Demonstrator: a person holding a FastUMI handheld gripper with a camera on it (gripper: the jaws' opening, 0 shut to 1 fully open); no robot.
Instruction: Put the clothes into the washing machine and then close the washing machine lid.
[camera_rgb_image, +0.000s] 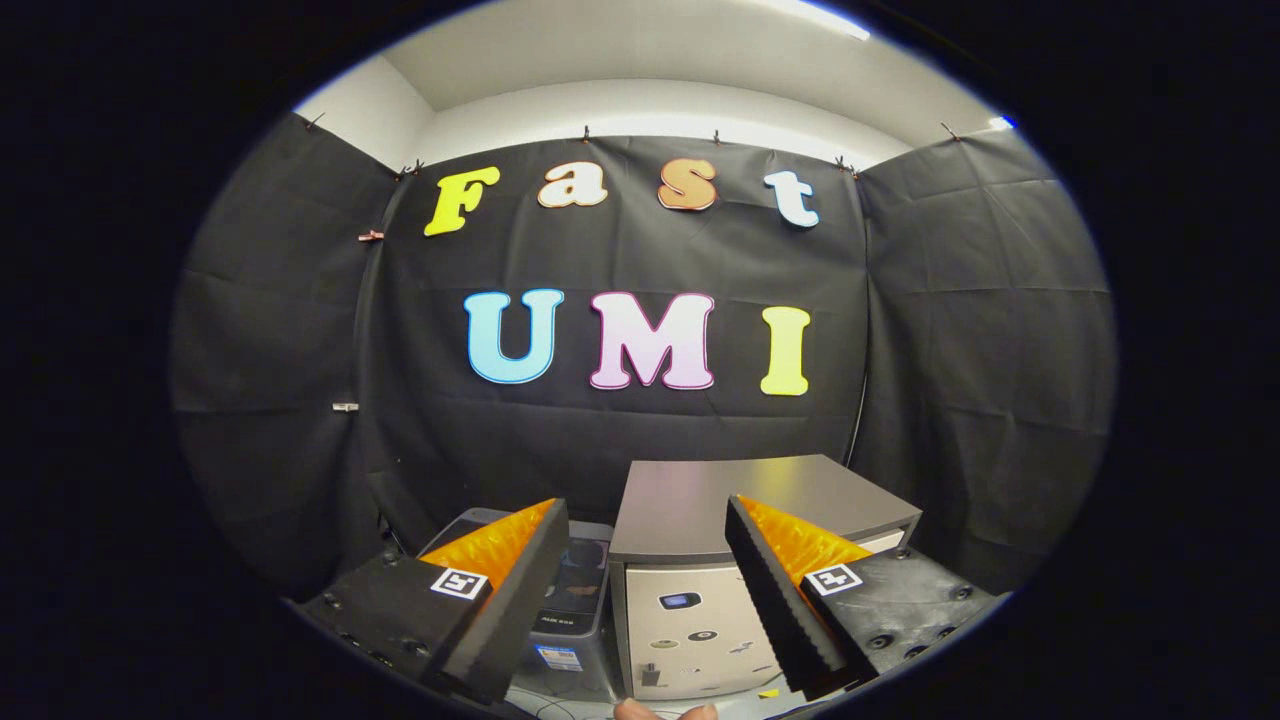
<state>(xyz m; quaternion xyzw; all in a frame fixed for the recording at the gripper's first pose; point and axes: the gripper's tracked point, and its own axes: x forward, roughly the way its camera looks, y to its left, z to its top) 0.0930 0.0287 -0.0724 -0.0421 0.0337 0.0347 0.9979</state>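
Two fingers (500, 620) of the tongs (645, 600) reach forward from just under the camera, spread wide apart with nothing held between them; each finger carries a small square black-and-white marker on its upper face. Fingertips of a person's hand (665, 711) peek in just below the gap between the fingers. Straight ahead, and partly framed by that gap, stands a boxy grey cabinet (740, 510) with a flat, dark top and a pale front panel that bears a small dark display window and a few little stickers; the right finger overlaps its front right corner. Just beside the cabinet on its left, touching or nearly touching it, sits the washing machine (580, 585), a lower, light grey unit seen from above; its top appears to be a dark, see-through lid lying flat, with a label on the front face, though the left finger hides much of it. No clothes can be made out from this angle. Both units stand against the booth wall (300, 400), black cloth that wraps around the back and both sides, clipped along its upper edge below a white ceiling (640, 60). A thin dark cable (858, 420) hangs down the cloth behind the cabinet's right rear corner.
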